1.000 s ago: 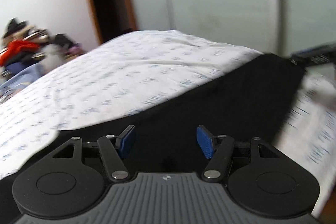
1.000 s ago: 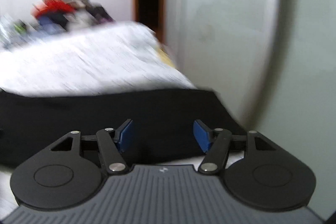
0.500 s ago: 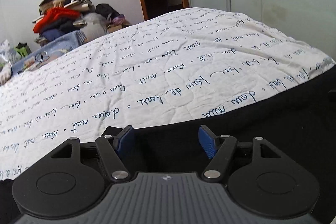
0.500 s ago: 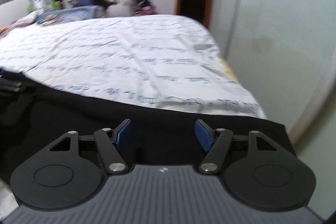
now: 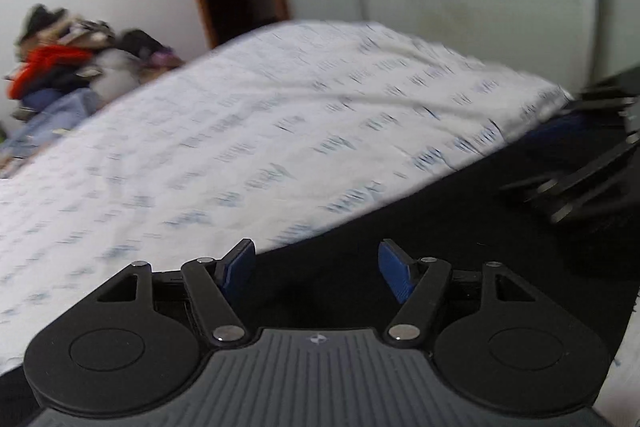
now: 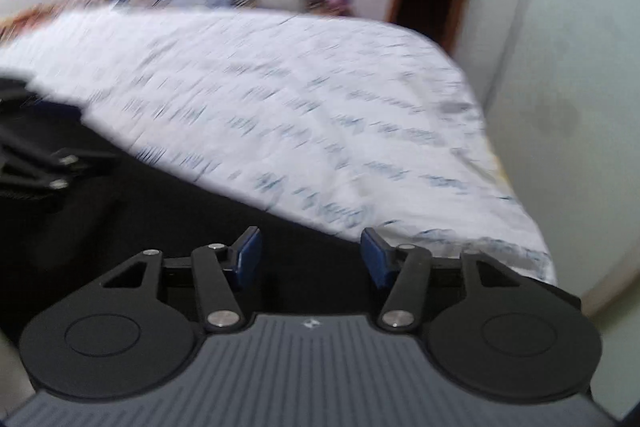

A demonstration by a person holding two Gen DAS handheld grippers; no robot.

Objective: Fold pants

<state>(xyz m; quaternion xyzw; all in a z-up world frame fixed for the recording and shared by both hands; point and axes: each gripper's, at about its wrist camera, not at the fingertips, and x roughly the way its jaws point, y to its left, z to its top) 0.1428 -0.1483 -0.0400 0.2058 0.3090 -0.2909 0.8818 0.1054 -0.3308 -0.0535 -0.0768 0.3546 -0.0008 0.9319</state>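
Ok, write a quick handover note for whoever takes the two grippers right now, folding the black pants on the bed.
Left gripper: open, nothing between the pads, hovering over the near edge of the black pants.
Right gripper: open, jaws have just been closing, nothing pinched yet, also over the pants' near edge.
Pants lie spread along the near side of the bed, on the white printed sheet.
Done: pants laid out, as far as can be seen.
Left: grasp the edge with both grippers and fold.

Both wrist views low over bed (image 5: 280, 131)
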